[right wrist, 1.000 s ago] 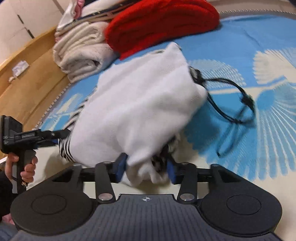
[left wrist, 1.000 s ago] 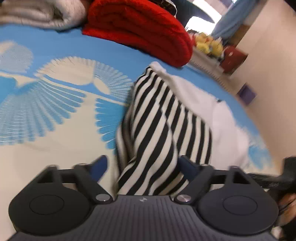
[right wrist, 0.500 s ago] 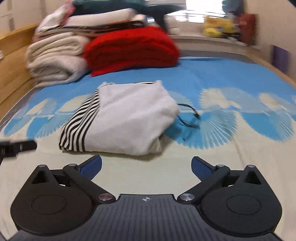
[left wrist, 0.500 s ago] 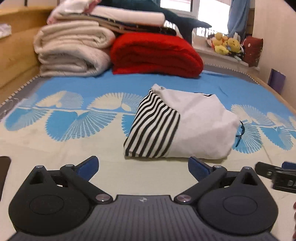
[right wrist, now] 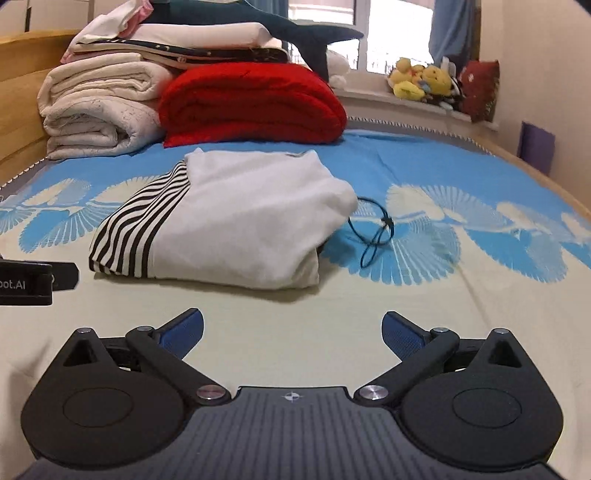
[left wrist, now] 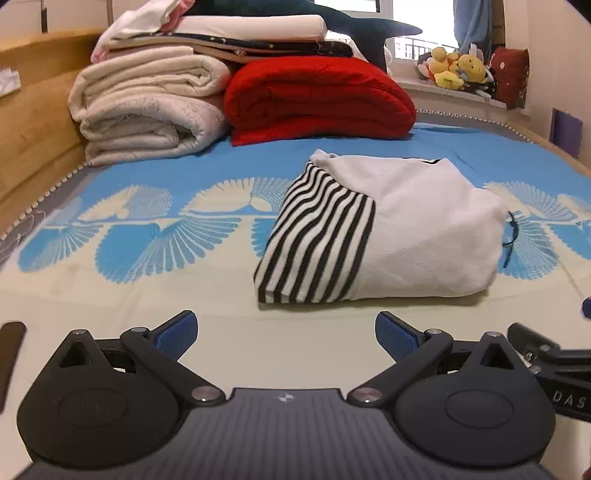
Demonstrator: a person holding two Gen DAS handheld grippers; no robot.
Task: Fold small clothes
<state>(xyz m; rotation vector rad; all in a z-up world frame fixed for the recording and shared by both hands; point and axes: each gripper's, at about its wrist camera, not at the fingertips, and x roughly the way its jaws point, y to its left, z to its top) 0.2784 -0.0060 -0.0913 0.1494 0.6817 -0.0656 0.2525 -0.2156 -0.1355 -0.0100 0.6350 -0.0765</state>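
Blue-patterned bedspread (left wrist: 147, 236) under folded white-and-striped garment (left wrist: 388, 236), both grippers' fingers (right wrist: 184, 326) apart.

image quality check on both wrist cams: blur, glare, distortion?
Left wrist: sharp, no motion blur on the folded garment; window blown out; fisheye bends the bed edge; open left claw fills the bottom. Right wrist: equally sharp, drawstring crisp; window overexposed; soft shadow under the garment; right claw open.

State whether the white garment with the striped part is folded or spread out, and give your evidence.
Folded. The white garment lies as a compact stacked bundle on the bedspread, with layered edges along its near side and a black cord trailing out.
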